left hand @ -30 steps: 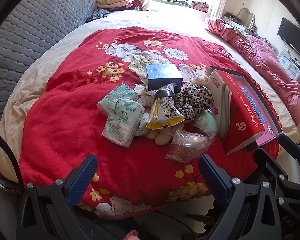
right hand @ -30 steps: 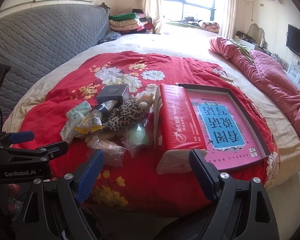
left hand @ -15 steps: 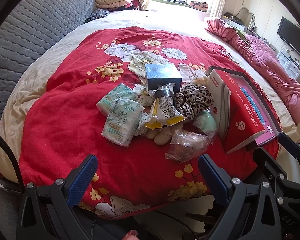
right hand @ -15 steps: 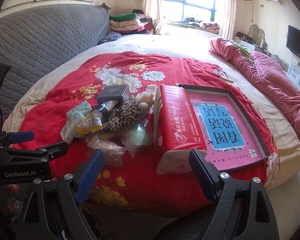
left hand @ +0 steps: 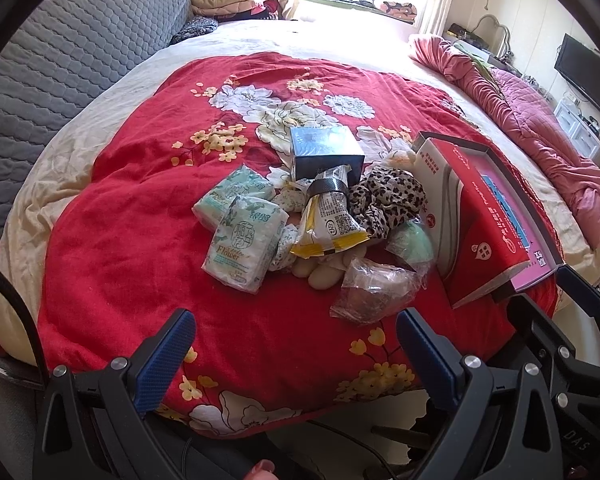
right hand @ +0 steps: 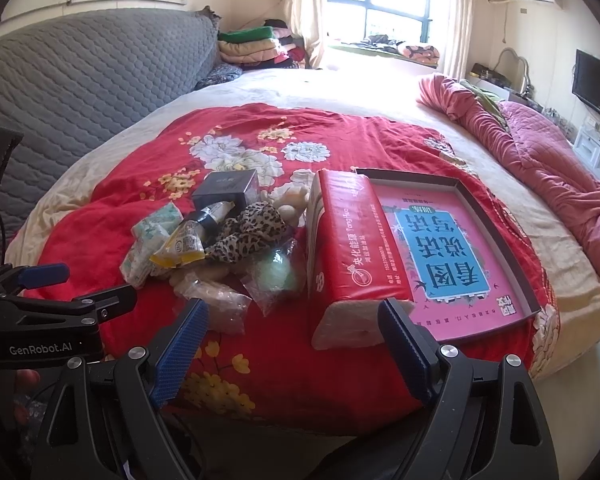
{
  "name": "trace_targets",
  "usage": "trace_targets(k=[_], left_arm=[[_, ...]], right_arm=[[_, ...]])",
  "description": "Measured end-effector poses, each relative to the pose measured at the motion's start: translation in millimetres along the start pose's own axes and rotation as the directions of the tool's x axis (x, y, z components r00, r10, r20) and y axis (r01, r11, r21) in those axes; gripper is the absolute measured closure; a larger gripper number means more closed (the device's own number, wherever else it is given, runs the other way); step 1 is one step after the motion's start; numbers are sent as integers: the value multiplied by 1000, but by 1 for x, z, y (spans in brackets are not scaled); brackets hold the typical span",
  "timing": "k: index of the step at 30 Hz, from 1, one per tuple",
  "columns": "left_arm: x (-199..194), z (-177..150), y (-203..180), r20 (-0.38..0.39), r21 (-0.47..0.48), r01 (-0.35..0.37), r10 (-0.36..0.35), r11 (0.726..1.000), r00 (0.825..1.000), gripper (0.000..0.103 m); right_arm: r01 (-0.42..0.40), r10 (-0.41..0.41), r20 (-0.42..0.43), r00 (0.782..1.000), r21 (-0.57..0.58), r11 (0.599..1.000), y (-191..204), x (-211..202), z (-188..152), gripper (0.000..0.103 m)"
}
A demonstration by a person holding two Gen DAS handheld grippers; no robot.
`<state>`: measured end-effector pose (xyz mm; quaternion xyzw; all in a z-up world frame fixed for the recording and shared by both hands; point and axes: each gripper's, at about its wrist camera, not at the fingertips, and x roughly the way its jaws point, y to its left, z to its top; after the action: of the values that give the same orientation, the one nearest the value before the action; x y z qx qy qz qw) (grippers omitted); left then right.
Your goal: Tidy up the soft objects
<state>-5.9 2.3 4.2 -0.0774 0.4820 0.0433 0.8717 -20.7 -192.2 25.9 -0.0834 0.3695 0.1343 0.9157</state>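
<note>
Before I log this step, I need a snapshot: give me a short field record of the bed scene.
surface: red quilt
pile: tissue packs, snack pouch, leopard cloth, dark box, clear bags
right of pile: red tissue pack leaning on pink tray
left claw: open, empty
right claw: open, empty

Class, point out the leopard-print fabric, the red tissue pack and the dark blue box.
leopard-print fabric (left hand: 384, 200), left wrist view, middle of the bunched cloth
red tissue pack (right hand: 350, 248), right wrist view, printed top face
dark blue box (left hand: 326, 148), left wrist view, top face
</note>
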Motion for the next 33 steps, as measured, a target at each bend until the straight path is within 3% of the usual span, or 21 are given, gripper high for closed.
trace_targets(k=[18,24,33], left_arm=[[11,-3,8,-28,-31,17,-17,999,999,2],[22,-2,24,-47,-80,23,-27,997,999,2],[48,7,65,-84,-173,6,-20,985,996,2]], right_arm=[[-25,25,2,1000,-40,999,9,10,0,16],[-65,65,-5,998,-124,990,25,21,-1,16],[-139,123,-83,989,-228,964,43,55,-3,16]])
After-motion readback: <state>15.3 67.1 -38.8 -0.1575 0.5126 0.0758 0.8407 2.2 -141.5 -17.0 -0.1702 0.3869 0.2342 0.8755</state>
